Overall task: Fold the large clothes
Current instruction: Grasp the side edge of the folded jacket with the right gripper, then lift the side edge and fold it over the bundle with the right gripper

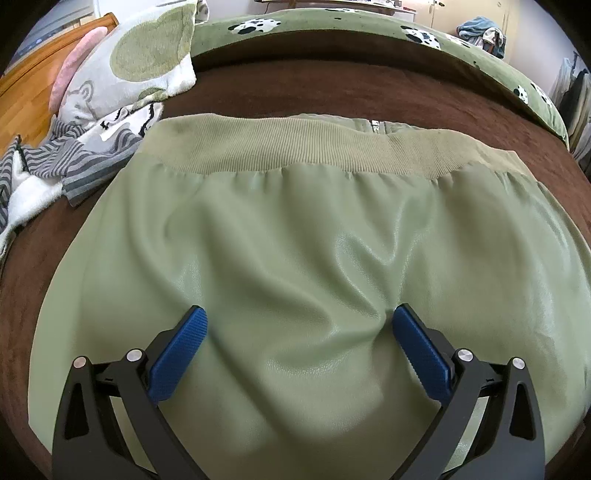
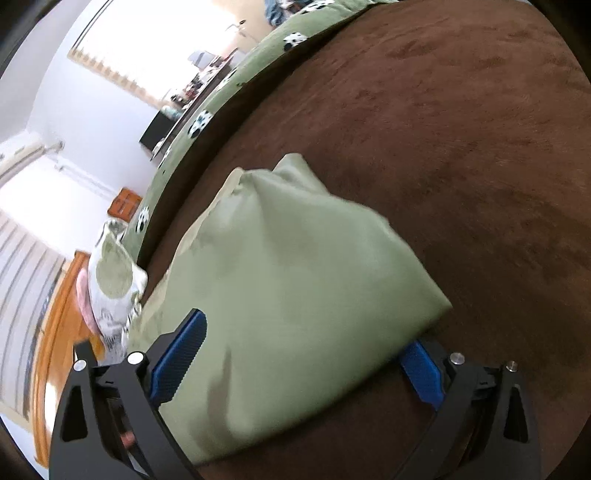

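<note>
Brown plush bedspread (image 1: 332,88) covers the bed and serves as the work surface; its nap is short and velvety, with brush marks visible in the right wrist view. Along the far edge runs a green quilt (image 1: 332,22) printed with black-and-white animal patches. No containers appear in either view. On the bedspread lies the green jacket (image 1: 314,258), smooth and faintly grained like faux leather, creased in soft folds, with a ribbed knit hem band (image 1: 295,151) across its far side and a zipper end (image 1: 375,127) just beyond the band. The left gripper (image 1: 299,332) stands spread wide over the jacket, blue textured pads (image 1: 179,358) apart, nothing between them gripped. The right gripper (image 2: 306,354) is likewise spread, with a bunched, blurred part of the jacket (image 2: 295,277) lying across the gap; its right pad is partly hidden under the cloth. At the left sit a pillow (image 1: 136,62) with green circles, a pink cushion (image 1: 68,72), striped grey clothing (image 1: 70,158), and a wooden headboard (image 1: 26,96).
</note>
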Tool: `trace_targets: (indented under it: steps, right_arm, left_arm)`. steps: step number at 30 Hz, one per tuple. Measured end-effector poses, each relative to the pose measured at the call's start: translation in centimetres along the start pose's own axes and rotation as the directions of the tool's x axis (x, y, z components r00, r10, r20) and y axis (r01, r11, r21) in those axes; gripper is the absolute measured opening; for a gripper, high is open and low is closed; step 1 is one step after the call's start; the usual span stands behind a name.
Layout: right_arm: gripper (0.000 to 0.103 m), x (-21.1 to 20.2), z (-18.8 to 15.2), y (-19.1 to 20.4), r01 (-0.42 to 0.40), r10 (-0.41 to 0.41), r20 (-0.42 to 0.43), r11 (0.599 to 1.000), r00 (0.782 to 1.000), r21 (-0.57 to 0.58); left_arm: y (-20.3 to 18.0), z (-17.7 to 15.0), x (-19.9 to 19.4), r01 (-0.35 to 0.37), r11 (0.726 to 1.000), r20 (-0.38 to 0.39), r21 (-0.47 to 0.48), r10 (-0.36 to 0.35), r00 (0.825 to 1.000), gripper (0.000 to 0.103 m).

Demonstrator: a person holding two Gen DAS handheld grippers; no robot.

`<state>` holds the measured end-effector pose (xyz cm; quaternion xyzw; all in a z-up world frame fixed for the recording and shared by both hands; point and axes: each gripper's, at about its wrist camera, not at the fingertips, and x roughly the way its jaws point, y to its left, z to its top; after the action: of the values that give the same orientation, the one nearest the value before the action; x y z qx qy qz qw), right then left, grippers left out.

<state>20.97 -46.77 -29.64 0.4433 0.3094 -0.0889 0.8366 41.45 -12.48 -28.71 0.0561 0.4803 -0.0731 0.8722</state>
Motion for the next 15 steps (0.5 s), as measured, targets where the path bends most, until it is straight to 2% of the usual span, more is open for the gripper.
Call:
trace_targets:
  steps: [2, 3, 5, 6, 7, 10, 15]
  right_arm:
    - [0.091, 0.5, 0.6, 0.1, 0.002, -0.002, 0.004, 1.000, 1.000, 0.004]
    - [0.086, 0.8, 0.9, 0.0, 0.005, -0.005, 0.005, 1.000, 1.000, 0.009]
    - [0.068, 1.3, 1.2, -0.2, 0.030, -0.030, 0.002, 0.999, 1.000, 0.018]
    - [0.052, 1.4, 1.3, -0.5, 0.031, -0.031, 0.001, 0.999, 1.000, 0.036]
    - [0.043, 1.5, 1.3, -1.2, -0.015, 0.015, -0.004, 0.997, 1.000, 0.079]
    - [0.028, 1.2, 0.9, -1.7, -0.066, 0.067, -0.010, 0.993, 0.998, 0.101]
    - [0.018, 0.9, 1.1, 0.0, -0.059, 0.060, -0.012, 0.998, 0.998, 0.035]
  left_arm:
    - [-0.1, 0.0, 0.0, -0.001, 1.000, -0.003, 0.001, 0.001, 1.000, 0.098]
    - [-0.1, 0.0, 0.0, -0.002, 1.000, -0.004, 0.001, 0.002, 1.000, 0.098]
    - [-0.2, 0.0, 0.0, -0.001, 1.000, -0.003, 0.000, 0.001, 1.000, 0.098]
    - [-0.1, 0.0, -0.1, -0.001, 1.000, -0.002, 0.001, 0.001, 1.000, 0.098]
    - [-0.2, 0.0, -0.1, -0.002, 1.000, -0.001, 0.001, 0.002, 1.000, 0.098]
    - [-0.1, 0.0, -0.1, -0.002, 1.000, 0.001, 0.002, 0.002, 1.000, 0.098]
    - [-0.2, -0.1, 0.0, -0.004, 1.000, 0.005, 0.004, 0.004, 1.000, 0.098]
